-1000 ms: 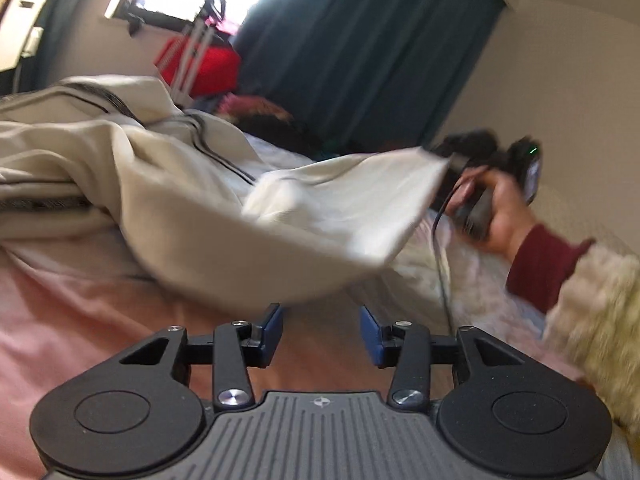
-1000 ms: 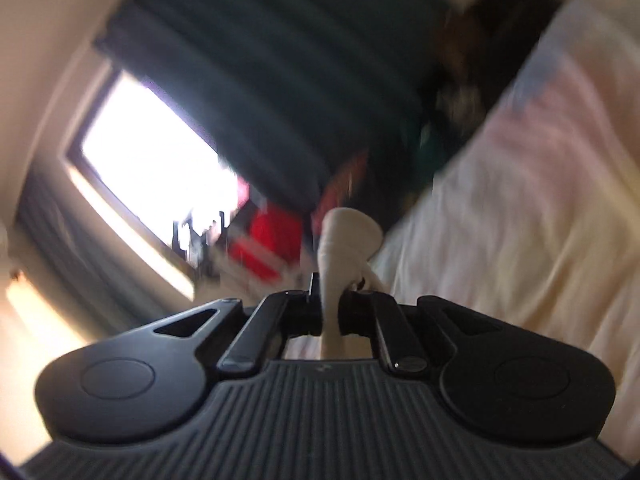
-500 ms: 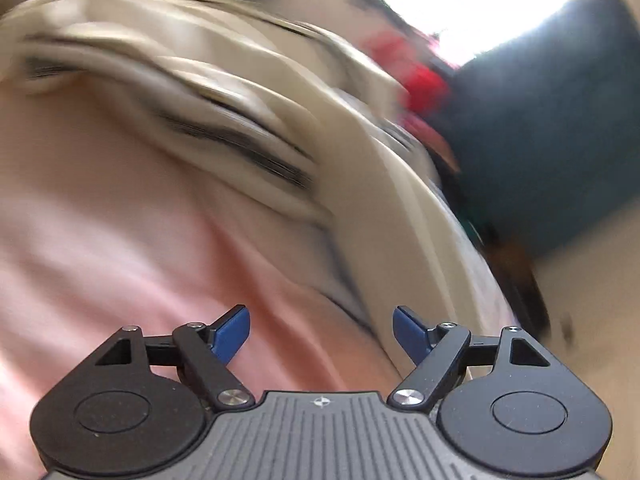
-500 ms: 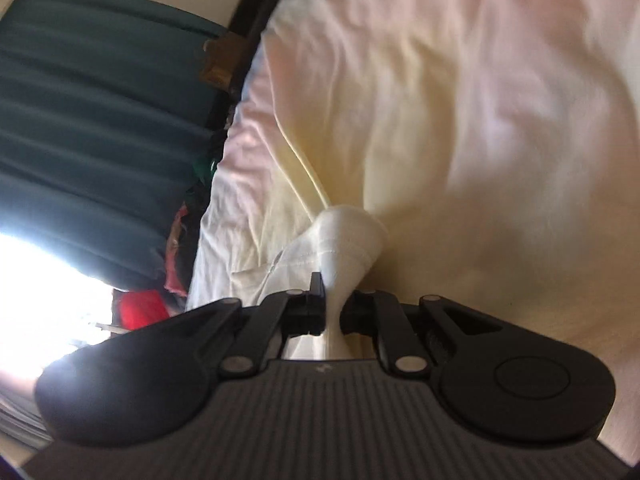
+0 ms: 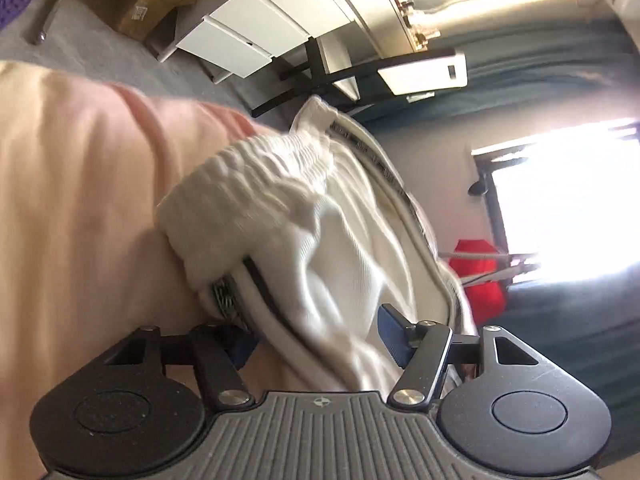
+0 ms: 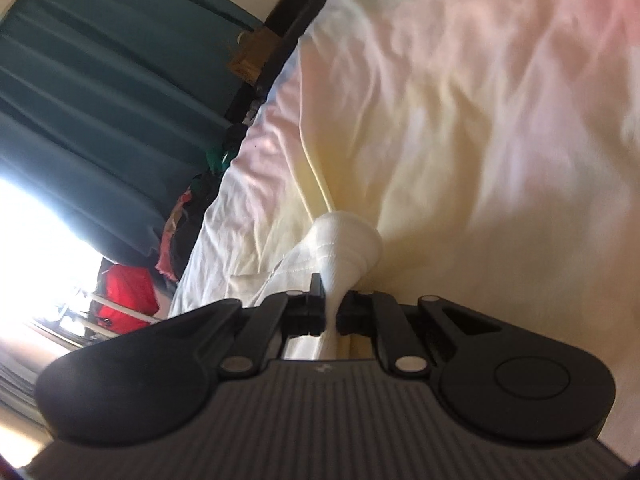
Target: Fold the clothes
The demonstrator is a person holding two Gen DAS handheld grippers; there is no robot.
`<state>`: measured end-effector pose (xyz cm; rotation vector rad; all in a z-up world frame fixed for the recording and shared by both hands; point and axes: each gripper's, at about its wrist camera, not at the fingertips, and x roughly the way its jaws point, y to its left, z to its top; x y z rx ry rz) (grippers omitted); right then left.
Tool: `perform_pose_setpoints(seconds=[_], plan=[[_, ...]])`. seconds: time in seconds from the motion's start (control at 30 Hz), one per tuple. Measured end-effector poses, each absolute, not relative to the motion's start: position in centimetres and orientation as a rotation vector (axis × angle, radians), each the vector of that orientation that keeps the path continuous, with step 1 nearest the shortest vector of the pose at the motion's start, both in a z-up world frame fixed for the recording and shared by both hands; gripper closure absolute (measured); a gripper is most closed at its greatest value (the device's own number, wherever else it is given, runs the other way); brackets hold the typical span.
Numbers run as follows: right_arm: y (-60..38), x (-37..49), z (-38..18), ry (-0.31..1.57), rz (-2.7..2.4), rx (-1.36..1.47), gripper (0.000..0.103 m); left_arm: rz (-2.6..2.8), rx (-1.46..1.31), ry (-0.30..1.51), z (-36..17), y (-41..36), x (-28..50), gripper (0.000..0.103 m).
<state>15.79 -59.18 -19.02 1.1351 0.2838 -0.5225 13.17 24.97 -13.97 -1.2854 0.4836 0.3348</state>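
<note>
A white garment (image 5: 328, 248) with a ribbed cuff and dark striped trim lies bunched on the pink bed sheet (image 5: 80, 200). My left gripper (image 5: 316, 340) is open, its blue pads on either side of the garment's folds, the cloth filling the gap between them. In the right wrist view my right gripper (image 6: 330, 312) is shut on a white fold of the garment (image 6: 344, 248), which bulges just past the fingertips, close above the pale sheet (image 6: 480, 120).
A white drawer unit (image 5: 256, 36), a cardboard box (image 5: 156, 0) and a black stand (image 5: 316, 76) are on the grey floor beside the bed. A red bag (image 5: 480, 276) sits under the bright window. Dark teal curtains (image 6: 100, 100) and piled clothes (image 6: 188, 216) border the bed.
My left gripper has swung round and moved in onto the bunched garment, so cloth now lies between its open pads. My right gripper keeps its hold and has barely moved.
</note>
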Motion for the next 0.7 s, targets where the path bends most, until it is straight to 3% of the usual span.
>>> perform_pose_setpoints(seconds=[0.03, 0.13, 0.27, 0.47, 0.7], plan=[[-58.9, 15.5, -18.8, 0.28, -0.535, 1.123, 0.096, 0.341, -1.278, 0.499, -13.8, 25.5, 13.2, 0.076], [-58.9, 14.7, -18.6, 0.264, -0.571, 1.13, 0.096, 0.331, -1.208, 0.49, -11.7, 26.9, 12.3, 0.085], [-59.1, 13.1, -17.6, 0.242, -0.646, 1.107, 0.096, 0.316, -1.1, 0.432, -7.7, 28.5, 9.8, 0.088], [-58.5, 9.3, -15.5, 0.204, -0.77, 1.025, 0.096, 0.276, -1.092, 0.568, -4.1, 34.2, 8.5, 0.088], [-58.5, 6.1, -15.6, 0.332, -0.928, 0.965, 0.095, 0.3, -0.817, 0.744, -6.9, 32.9, 6.6, 0.086]])
